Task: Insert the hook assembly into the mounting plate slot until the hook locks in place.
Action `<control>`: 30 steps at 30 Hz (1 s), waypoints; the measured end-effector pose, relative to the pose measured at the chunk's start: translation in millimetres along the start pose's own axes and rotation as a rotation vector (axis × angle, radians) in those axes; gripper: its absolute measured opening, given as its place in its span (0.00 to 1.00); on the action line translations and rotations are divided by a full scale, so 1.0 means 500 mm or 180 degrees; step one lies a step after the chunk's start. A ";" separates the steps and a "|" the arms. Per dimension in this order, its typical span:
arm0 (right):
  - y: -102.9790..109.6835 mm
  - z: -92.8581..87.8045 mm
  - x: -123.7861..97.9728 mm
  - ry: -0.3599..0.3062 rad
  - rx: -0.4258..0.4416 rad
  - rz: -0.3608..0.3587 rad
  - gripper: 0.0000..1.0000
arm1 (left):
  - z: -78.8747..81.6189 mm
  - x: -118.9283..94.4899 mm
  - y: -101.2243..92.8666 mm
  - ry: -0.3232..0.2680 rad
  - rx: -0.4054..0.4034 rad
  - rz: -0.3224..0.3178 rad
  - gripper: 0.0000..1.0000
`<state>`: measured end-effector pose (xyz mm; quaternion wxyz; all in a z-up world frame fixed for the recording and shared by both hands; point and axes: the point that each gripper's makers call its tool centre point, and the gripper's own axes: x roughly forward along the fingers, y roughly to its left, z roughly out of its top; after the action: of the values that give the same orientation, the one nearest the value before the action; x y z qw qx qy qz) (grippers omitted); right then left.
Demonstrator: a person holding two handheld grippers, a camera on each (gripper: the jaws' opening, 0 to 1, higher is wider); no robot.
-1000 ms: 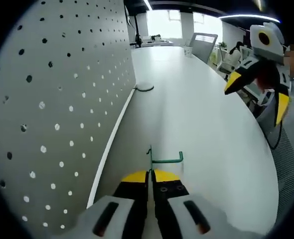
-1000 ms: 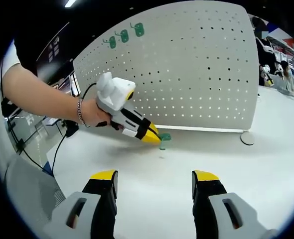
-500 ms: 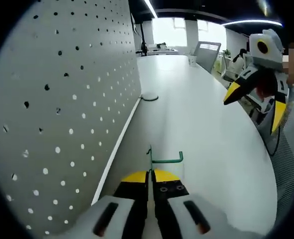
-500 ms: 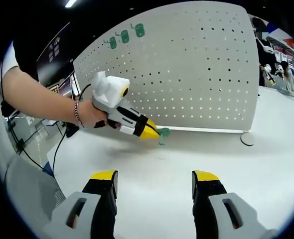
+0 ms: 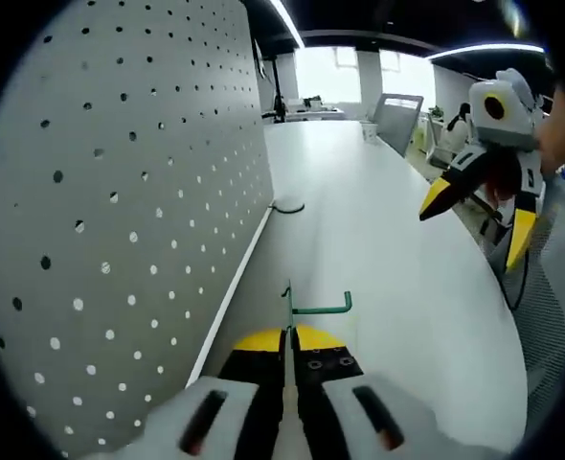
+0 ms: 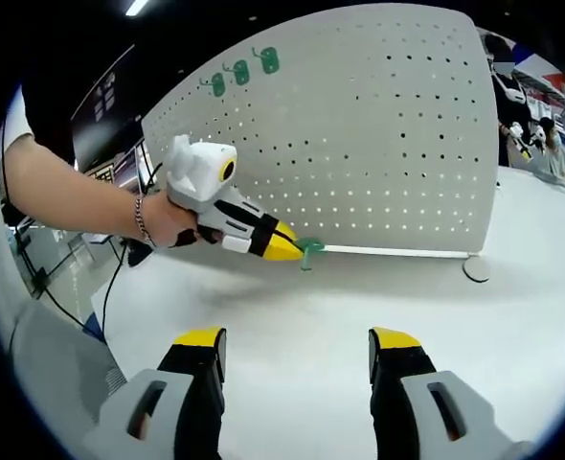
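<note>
Left claw [image 5: 289, 337] is clamped tight on the green hook [image 5: 313, 305], yellow tips pinched together with the thin wire sticking up between them and its arm bending off toward 3 o'clock. In the right gripper view you can see that same claw [image 6: 290, 251] from the side, held in a hand [image 6: 170, 222] with a bracelet on the wrist, the hook [image 6: 308, 251] poking out of its tip, up off the white bench [image 6: 359, 297] and just in front of the lower edge of the pegboard [image 6: 378, 144]. Can't tell if the hook is actually touching the board or only near it. In the left gripper view the pegboard [image 5: 120, 211] runs along the whole 9 o'clock side, standing upright on the bench [image 5: 378, 249]. Right claw [image 6: 299, 345] is wide open, holding nothing, both yellow-tipped jaws hovering over bare bench; it also shows at about 2 o'clock in the left gripper view [image 5: 474, 216]. Three more green hooks [image 6: 240, 72] already hang up near the top of the board at roughly 11 o'clock.
</note>
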<state>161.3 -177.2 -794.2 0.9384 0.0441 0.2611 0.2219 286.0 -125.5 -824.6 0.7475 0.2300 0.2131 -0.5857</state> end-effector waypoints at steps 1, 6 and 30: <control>0.000 0.000 0.000 -0.0001 0.0001 0.0000 0.58 | 0.002 -0.003 0.000 -0.0030 -0.0027 0.0012 0.02; 0.002 0.002 -0.001 -0.0011 -0.0011 0.0005 0.58 | 0.002 -0.014 -0.002 -0.0057 -0.0062 0.0049 0.02; 0.010 0.016 -0.006 -0.0081 -0.0034 0.0028 0.58 | 0.039 -0.080 -0.011 -0.0465 -0.0147 0.0273 0.02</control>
<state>161.3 -173.7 -785.1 0.9409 0.0430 0.2478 0.2267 272.9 -107.1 -786.1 0.7905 0.1783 0.1613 -0.5633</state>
